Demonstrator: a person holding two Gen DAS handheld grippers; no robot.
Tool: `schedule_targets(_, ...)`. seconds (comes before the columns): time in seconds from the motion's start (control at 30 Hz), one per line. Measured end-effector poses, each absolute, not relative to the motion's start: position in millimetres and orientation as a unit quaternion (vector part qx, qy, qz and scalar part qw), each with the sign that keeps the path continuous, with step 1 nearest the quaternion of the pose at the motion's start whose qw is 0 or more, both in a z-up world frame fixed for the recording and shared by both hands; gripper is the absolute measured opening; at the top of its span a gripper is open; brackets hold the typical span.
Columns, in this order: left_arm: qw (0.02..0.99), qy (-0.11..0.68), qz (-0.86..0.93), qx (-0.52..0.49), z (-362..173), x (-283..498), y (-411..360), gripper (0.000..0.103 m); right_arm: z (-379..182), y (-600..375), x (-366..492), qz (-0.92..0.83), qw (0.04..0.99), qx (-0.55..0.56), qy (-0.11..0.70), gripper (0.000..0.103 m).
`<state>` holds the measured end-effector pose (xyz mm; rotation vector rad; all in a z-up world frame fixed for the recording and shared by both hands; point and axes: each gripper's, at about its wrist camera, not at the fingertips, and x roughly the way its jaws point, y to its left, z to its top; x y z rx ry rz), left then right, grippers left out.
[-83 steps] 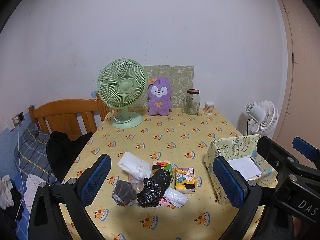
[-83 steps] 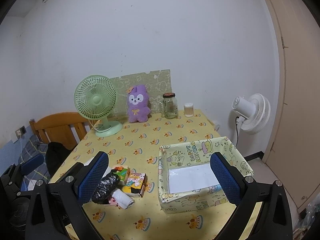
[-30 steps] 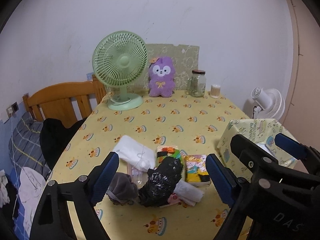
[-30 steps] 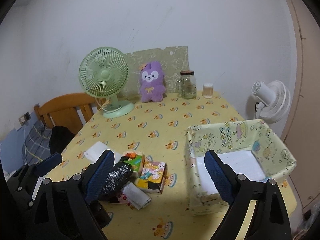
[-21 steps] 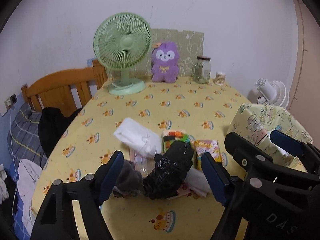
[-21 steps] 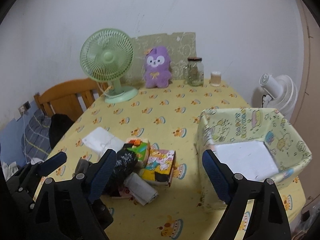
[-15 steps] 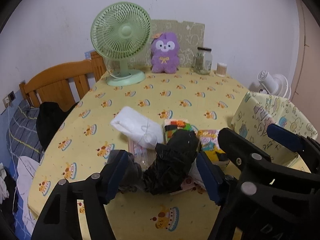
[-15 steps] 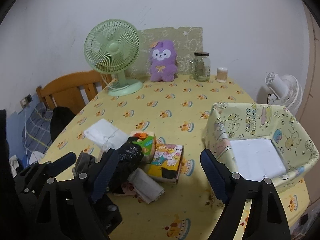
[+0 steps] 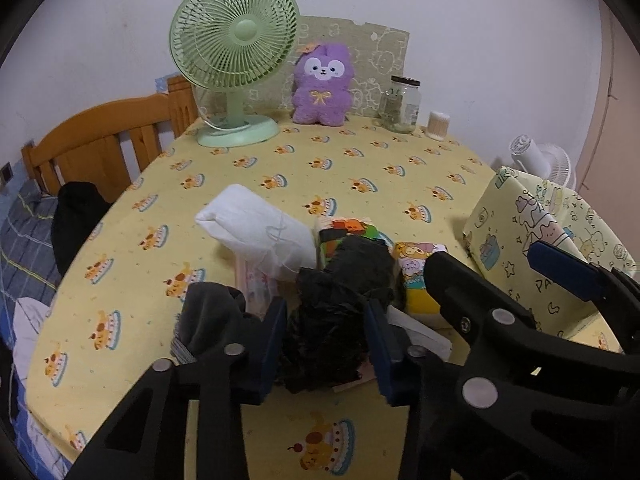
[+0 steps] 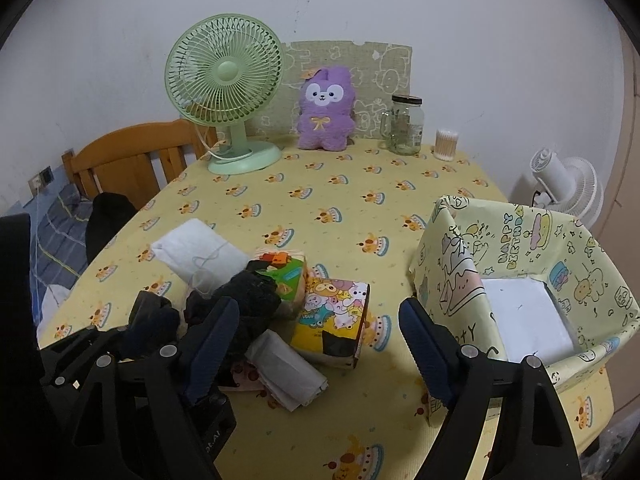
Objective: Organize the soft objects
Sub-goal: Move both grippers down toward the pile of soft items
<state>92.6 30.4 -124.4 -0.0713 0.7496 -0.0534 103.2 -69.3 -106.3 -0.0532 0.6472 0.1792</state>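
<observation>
Left wrist view: the left claw (image 9: 326,344), jaws just closing, pinches the crumpled black plastic bag (image 9: 344,300) at six o'clock on the bench (image 9: 248,172). It could snag the folded white tissue packet (image 9: 420,334) at its three o'clock, or slip. The right claw (image 10: 318,350) hangs open; the cartoon-printed paper box (image 10: 452,256) waits at three o'clock.

Yellow-clothed table (image 10: 320,208): green fan (image 10: 226,96), purple plush (image 10: 326,114), jar (image 10: 406,124), patterned box (image 10: 520,240).
</observation>
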Motion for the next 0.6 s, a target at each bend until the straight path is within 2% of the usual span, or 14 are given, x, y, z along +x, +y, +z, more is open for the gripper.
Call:
schedule_targets(0.23, 0.935, 0.351, -0.031, -0.042, -117, 85, 31, 0.014, -106, -67, 101, 0.100, 0.941, -0.013, 0.324, 0.085)
schedule_targets(0.43, 0.943, 0.332, -0.008, -0.031, -106, 79, 34, 0.009, -101, -62, 100, 0.098, 0.943, -0.004, 0.317, 0.084)
schedule_targets(0.5, 0.944, 0.328, 0.004, -0.032, -103, 80, 39, 0.009, -100, -60, 102, 0.101, 0.942, 0.004, 0.319, 0.079)
schedule_targets(0.6, 0.942, 0.335, 0.011, -0.033, -106, 86, 43, 0.009, -102, -55, 110, 0.101, 0.940, 0.004, 0.326, 0.078)
